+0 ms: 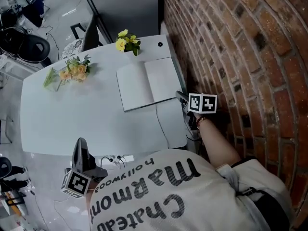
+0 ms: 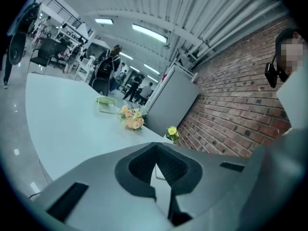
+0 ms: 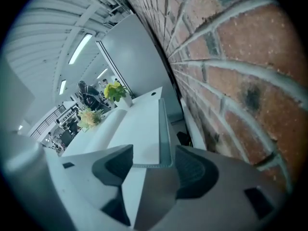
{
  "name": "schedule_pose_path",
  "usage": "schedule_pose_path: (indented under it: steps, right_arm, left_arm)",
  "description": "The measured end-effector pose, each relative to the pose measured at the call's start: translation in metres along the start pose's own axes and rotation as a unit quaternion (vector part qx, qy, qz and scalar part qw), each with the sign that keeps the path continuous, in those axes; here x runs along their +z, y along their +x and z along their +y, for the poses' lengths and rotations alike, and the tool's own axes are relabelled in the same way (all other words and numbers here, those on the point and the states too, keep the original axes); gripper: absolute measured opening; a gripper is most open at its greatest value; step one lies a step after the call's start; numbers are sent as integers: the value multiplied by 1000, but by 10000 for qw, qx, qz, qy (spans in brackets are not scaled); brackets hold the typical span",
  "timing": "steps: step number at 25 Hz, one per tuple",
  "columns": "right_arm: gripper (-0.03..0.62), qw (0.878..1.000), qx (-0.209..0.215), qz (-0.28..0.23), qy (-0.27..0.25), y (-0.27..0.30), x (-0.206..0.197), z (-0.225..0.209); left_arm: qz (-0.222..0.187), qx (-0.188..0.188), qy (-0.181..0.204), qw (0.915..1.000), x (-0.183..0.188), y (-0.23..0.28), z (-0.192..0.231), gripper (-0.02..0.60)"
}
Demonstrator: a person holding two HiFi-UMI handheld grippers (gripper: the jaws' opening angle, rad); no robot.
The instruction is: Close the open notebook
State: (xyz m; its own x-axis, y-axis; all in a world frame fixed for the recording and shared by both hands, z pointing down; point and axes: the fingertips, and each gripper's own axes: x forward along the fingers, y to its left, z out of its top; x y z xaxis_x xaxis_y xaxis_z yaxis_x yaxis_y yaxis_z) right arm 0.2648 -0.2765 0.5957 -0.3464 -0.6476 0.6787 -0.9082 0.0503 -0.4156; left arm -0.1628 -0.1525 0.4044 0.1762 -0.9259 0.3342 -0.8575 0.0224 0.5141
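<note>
One notebook (image 1: 147, 84) is recorded lying open on the single white table (image 1: 72, 114), close beside the brick wall (image 1: 240, 57). Two lots of flowers are counted: a yellow bunch (image 1: 127, 41) and a peach bunch (image 1: 72, 72). The right tongs (image 1: 181, 98) are spread wide about the notebook's near corner, apparently without pressing it. The left tongs (image 1: 81, 146) are closed on nothing, at the table's near edge.
</note>
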Motion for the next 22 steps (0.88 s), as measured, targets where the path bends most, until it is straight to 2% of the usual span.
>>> schedule_pose_path:
  steps: [7, 12, 15, 22]
  right_arm:
    - [275, 9992, 221, 134, 311, 14, -1, -10]
    - [265, 9945, 568, 223, 849, 22, -6, -12]
    - [281, 9910, 701, 285, 1106, 23, -8, -14]
    - [209, 9938, 763, 397, 699, 21, -4, -3]
  left_arm:
    - [35, 167, -2, 9999, 0, 5, 1, 0]
    - [49, 258, -19, 9997, -3, 11, 4, 0]
    - [21, 230, -50, 9997, -4, 15, 2, 0]
    - [-68, 131, -129, 9998, -9, 22, -6, 0]
